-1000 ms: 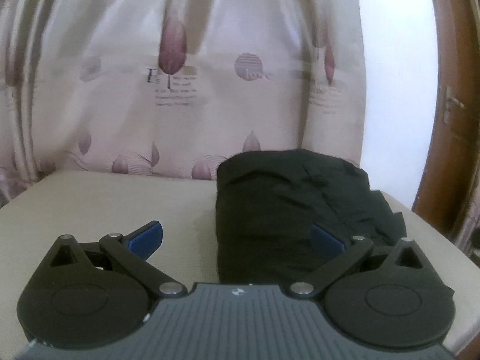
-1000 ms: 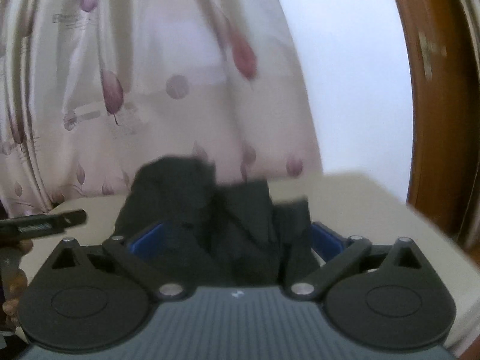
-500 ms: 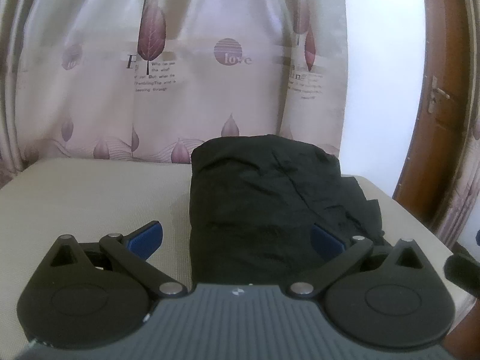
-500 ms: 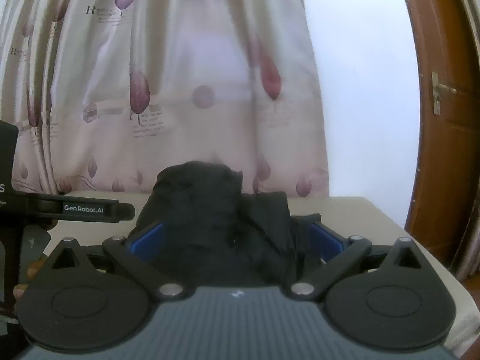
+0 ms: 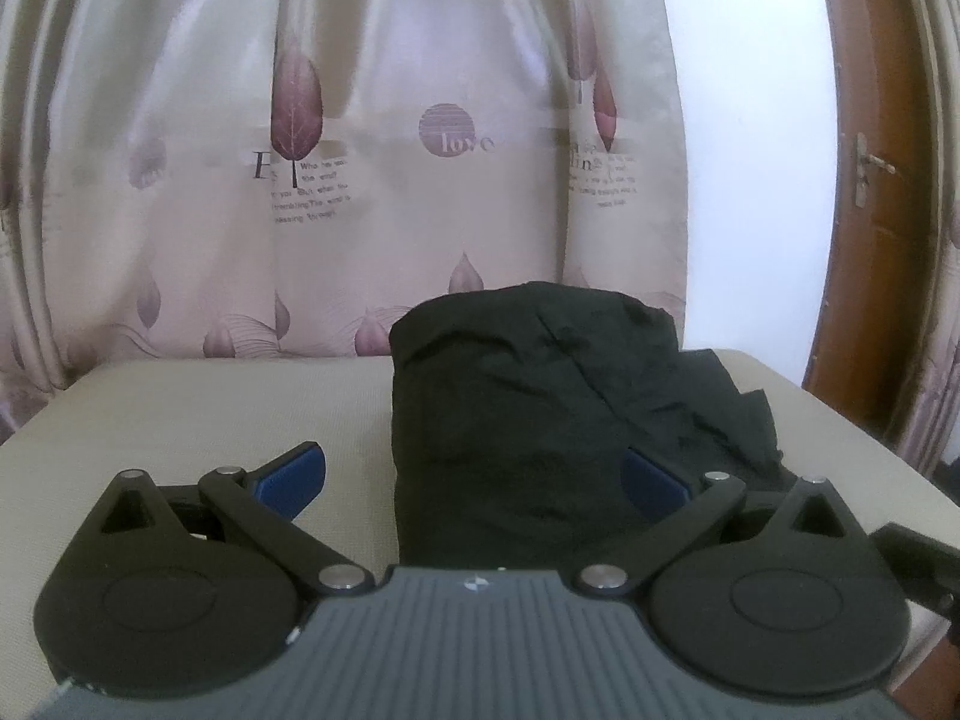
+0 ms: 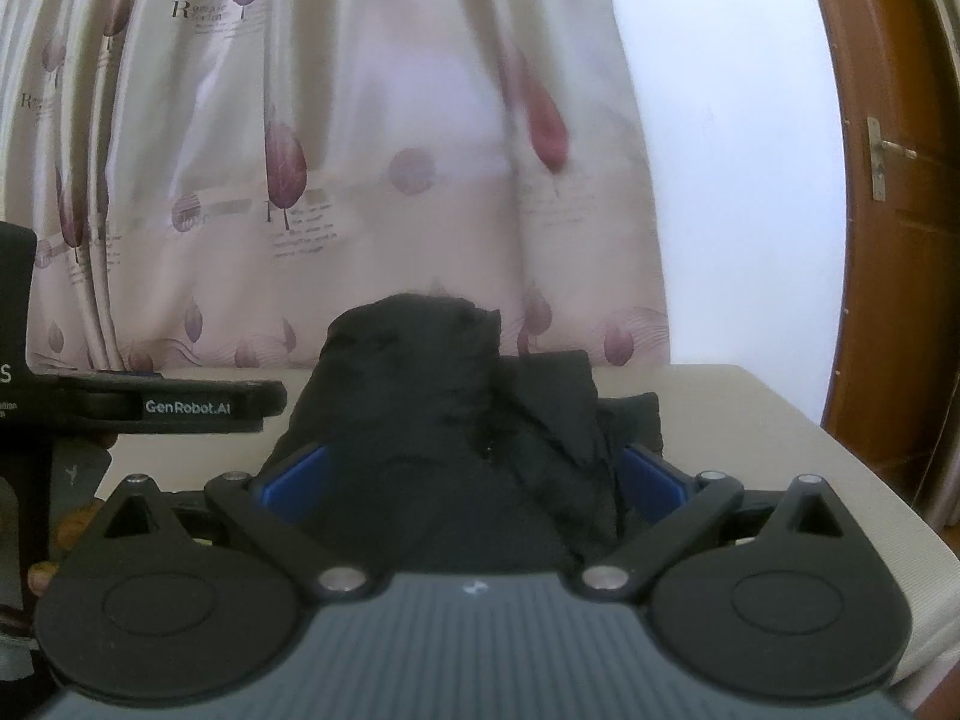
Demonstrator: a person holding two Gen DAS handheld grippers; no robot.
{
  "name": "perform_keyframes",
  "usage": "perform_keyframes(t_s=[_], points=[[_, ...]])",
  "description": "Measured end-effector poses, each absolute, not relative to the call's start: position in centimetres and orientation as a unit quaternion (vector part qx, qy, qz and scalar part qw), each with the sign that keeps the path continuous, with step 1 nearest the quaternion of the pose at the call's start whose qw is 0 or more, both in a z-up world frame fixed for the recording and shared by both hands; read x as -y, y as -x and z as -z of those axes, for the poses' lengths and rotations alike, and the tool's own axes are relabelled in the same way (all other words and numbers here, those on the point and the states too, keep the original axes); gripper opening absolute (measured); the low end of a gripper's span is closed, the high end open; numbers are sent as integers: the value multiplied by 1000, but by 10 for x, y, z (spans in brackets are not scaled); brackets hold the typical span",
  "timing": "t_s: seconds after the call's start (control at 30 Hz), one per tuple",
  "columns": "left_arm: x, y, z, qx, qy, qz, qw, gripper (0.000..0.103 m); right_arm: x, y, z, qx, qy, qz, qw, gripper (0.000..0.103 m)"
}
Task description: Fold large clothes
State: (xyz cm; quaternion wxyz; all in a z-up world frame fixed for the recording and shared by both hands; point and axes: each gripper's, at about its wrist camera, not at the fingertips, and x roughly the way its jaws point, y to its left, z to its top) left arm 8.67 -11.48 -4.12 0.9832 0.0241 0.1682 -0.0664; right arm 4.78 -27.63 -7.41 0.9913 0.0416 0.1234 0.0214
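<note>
While both jaws stand wide, notes run near to far.
Left gripper: spread wide, blue matte pads, nothing pinched; black cloth lies between and over the right pad.
Right gripper: spread wide; cloth bulges between the pads, not clamped.
Garment: black, thin, creased fabric, folded into a rough block on the beige table; right side ragged.
Right view only: left tool's side, "GenRobot.AI" label.
Far: satin curtain, leaf print; brown wooden door.
</note>
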Motion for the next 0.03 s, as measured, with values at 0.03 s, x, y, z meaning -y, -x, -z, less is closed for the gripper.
perform_keyframes(t_s=[0.03], points=[[116,-87,41,-172,-24,69,982,103,276,-48,74,-123,-43,-19,991,103]])
